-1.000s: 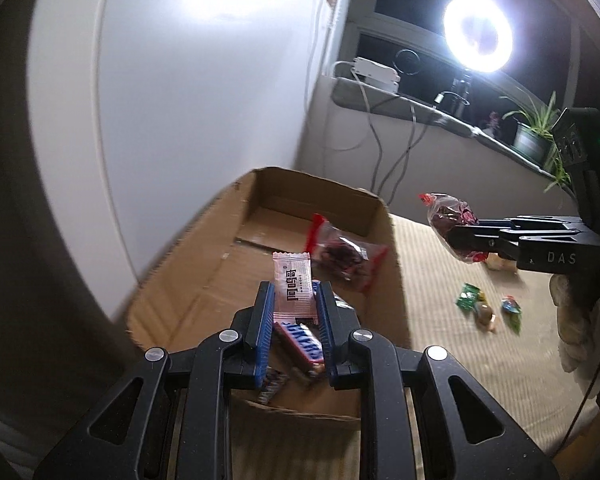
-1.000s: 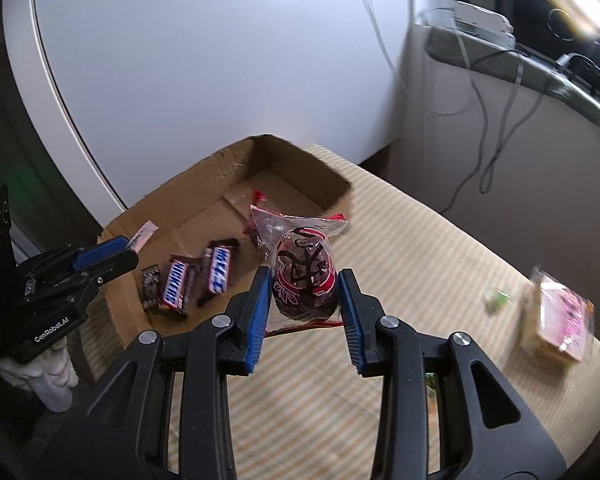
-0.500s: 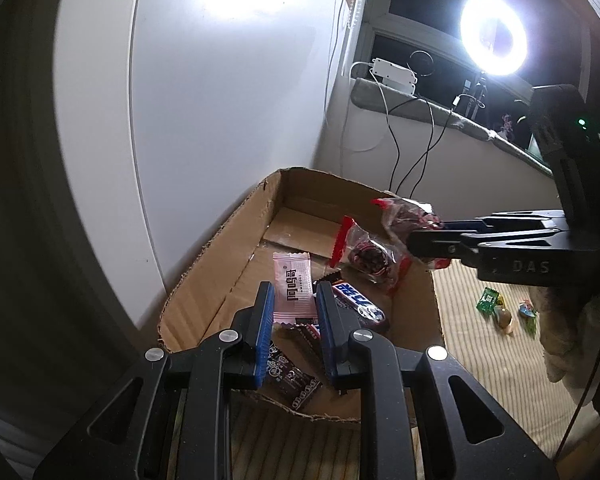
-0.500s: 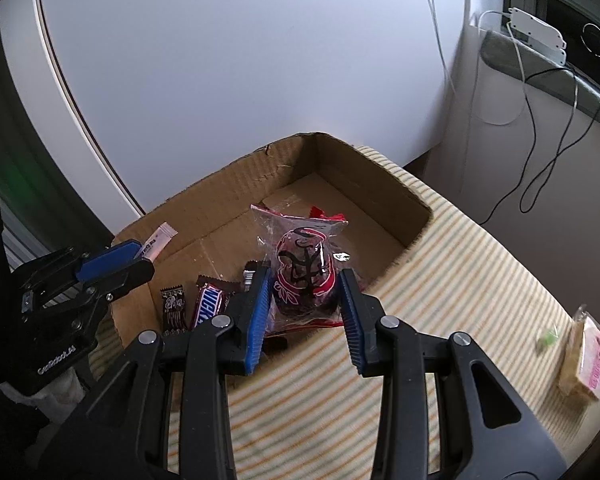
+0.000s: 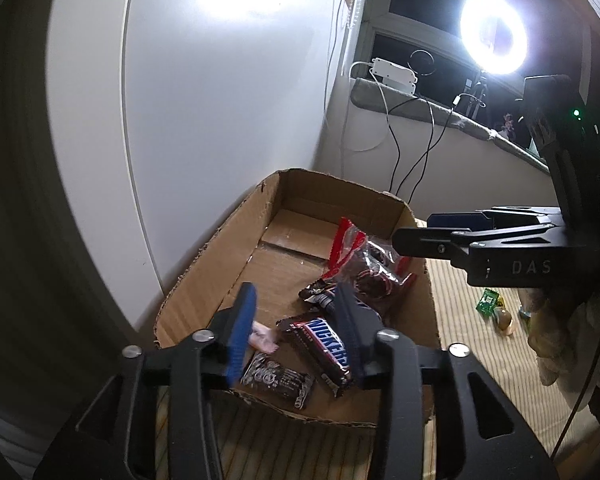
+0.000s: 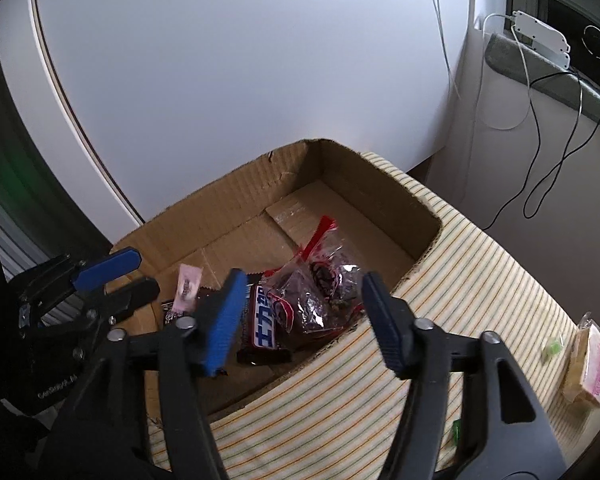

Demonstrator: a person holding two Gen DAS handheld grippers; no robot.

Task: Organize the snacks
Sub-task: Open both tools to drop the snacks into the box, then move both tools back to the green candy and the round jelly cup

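Left wrist view: the left gripper (image 5: 296,332) hangs over the near end of the cardboard box (image 5: 204,280), and its jaws have just been opening; they stand apart with nothing pressed between the blue pads. Just below and inside the left finger lies the small pink wrapper (image 5: 262,336), free of the pads and blurred. Between the fingers and a little beyond them sits the Snickers bar (image 5: 320,346) on the box floor, with a dark wrapped bar (image 5: 278,380) beside it, closer to the tool. Ahead and to the right of this gripper, the clear bags with red trim (image 5: 364,268) lie near the box's right wall. Further right, the right gripper (image 5: 444,232) reaches in over that wall, carried by a gloved hand (image 5: 556,344). Past it, on the striped cloth (image 5: 480,360), lie a few small wrapped candies (image 5: 496,312).

Right wrist view: the right gripper's (image 6: 300,316) jaws have just been opening too and stand wide, gripping nothing. The red-trimmed bags (image 6: 320,292) lie in the box directly beyond the gap, clear of both pads. To the left of the tool, the left gripper (image 6: 112,276) is parted, the pink wrapper (image 6: 188,286) loose just beside its tips. Far to the right, on the cloth, rests a pink-labelled pack (image 6: 592,364).
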